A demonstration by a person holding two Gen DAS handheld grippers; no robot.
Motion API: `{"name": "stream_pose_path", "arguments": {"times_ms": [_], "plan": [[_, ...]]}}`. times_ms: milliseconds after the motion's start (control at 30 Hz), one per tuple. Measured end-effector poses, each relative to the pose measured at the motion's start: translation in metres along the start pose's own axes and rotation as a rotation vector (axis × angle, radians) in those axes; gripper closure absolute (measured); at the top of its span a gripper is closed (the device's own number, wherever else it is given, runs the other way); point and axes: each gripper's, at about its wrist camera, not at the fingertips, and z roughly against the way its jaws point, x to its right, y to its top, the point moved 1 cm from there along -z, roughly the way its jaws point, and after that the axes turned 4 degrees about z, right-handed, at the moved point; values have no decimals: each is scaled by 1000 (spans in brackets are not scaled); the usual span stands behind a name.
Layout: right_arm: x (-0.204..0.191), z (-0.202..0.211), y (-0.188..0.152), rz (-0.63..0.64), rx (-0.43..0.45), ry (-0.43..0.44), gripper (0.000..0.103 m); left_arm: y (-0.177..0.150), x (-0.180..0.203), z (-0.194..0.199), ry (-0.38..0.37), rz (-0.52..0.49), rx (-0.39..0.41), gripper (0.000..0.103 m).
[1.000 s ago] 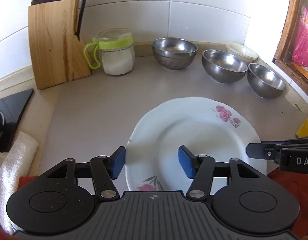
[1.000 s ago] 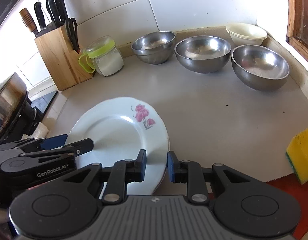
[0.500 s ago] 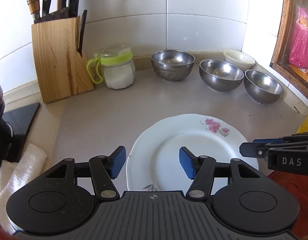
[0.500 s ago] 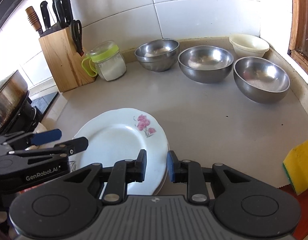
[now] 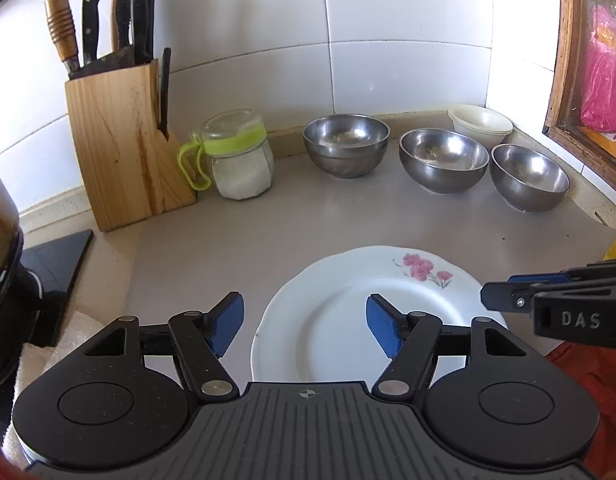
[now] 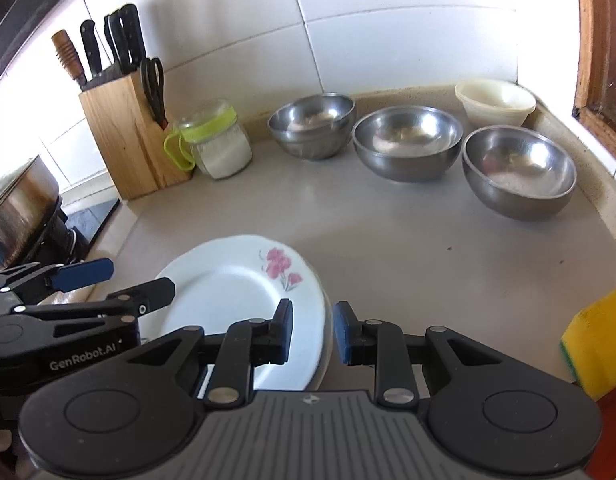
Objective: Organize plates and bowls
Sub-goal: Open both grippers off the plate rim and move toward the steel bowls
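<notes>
The white plate [image 5: 372, 320] lies flat on the counter [image 5: 308, 220] just ahead of and below the left gripper [image 5: 303, 324], whose jaws are opening with nothing pressed between them — likely a release after setting it down. The right gripper [image 6: 311, 334] straddles the plate's rim with a narrow gap, not clamped. Whether a second plate lies underneath is unclear — the near edge is hidden; four bowls [image 6: 404, 140] wait far ahead by the wall.

Both wrist views look steeply down and forward across the counter [image 5: 348, 216] toward the tiled far wall, close above the flowered plate [image 5: 372, 312] [image 6: 235, 292], which both share, left view from its left.
</notes>
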Motion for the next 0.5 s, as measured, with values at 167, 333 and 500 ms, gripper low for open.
{"name": "stream_pose_path", "arguments": {"times_ms": [167,333,500], "plan": [[13,8,3,-19,18,-12,74,5,6,-1,-6,-6,9,28],[35,16,7,-57,38,-50,74,12,15,-3,-20,-18,16,24],[60,27,13,-106,76,-93,74,25,28,-7,-46,-35,27,19]]}}
